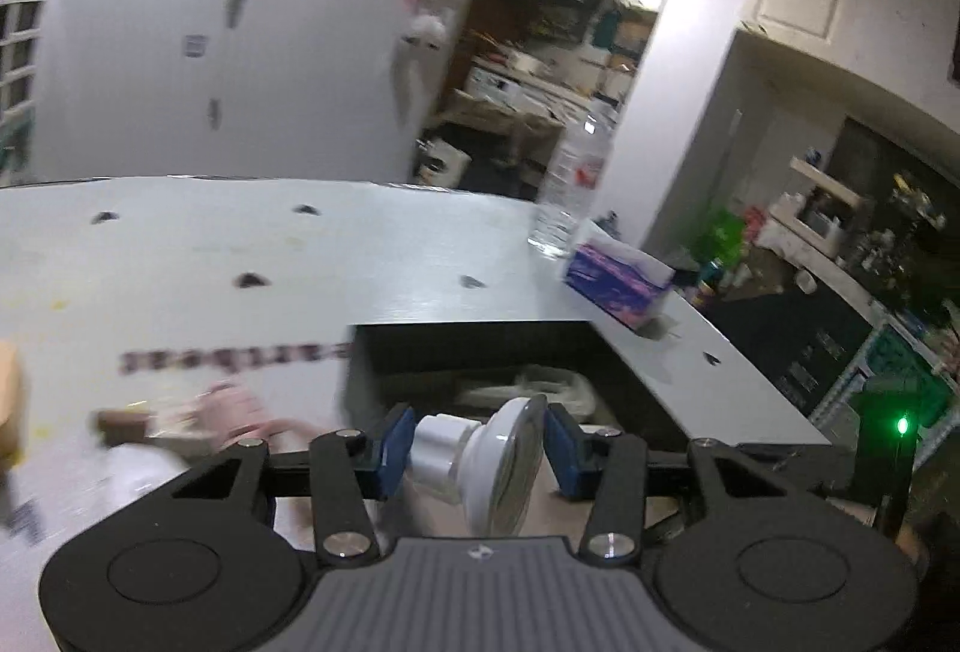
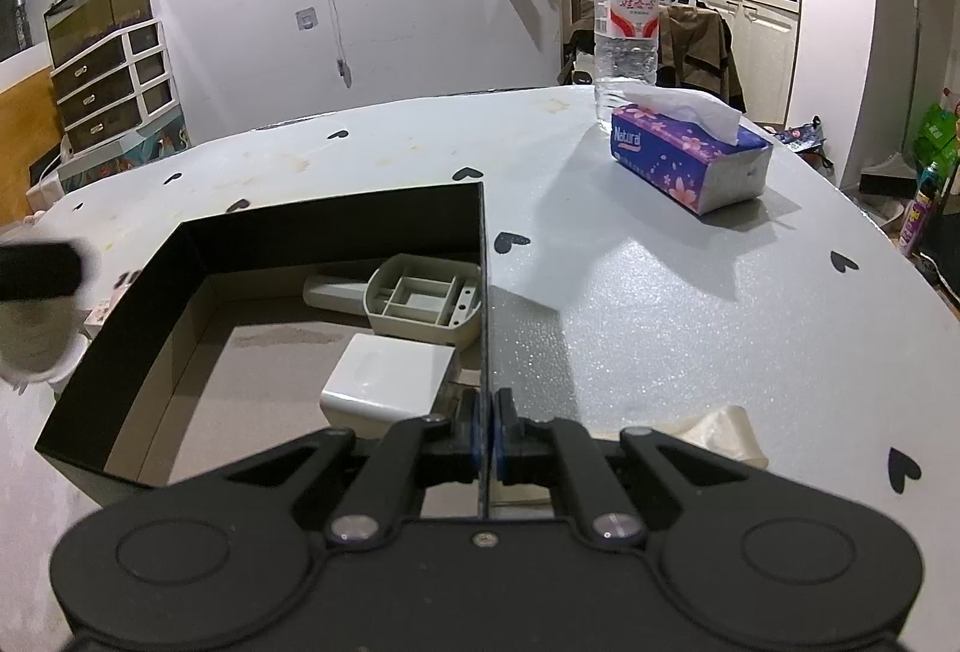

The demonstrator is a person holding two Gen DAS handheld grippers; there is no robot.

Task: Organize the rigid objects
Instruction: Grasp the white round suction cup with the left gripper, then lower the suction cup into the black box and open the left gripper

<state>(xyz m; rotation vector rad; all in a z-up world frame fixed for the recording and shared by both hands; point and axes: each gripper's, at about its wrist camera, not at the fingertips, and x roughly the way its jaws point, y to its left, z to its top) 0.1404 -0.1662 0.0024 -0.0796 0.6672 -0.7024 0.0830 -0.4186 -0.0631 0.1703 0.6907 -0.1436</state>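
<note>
Carrying a white suction-cup fitting (image 1: 480, 463) pinched between the blue pads (image 1: 396, 451) of the left tool (image 1: 477, 457), the person has it up off the worktop (image 1: 300, 256) and just short of the black open box (image 1: 480, 346). The fitting lies sideways in the grip, its ribbed stub toward one pad and its clear disc against the other, so the jaws stand partly apart and clamped on it. This looks like the carry step of one more item going into the box.

The right tool (image 2: 486, 433) has its jaws together on the thin right wall of the box (image 2: 483, 292), apparently steadying it. Inside the box already lie a grey compartmented holder (image 2: 420, 301) at the far right corner and a white square dish (image 2: 384, 382) just in front of it; most of the floor to their left is bare.

Next, I'd judge, the left tool must bring the fitting over the near wall and down onto that bare floor, clear of the two pieces, before letting go. The tissue pack (image 2: 690, 159) and water bottle (image 2: 626, 21) stand well apart at the far edge.
</note>
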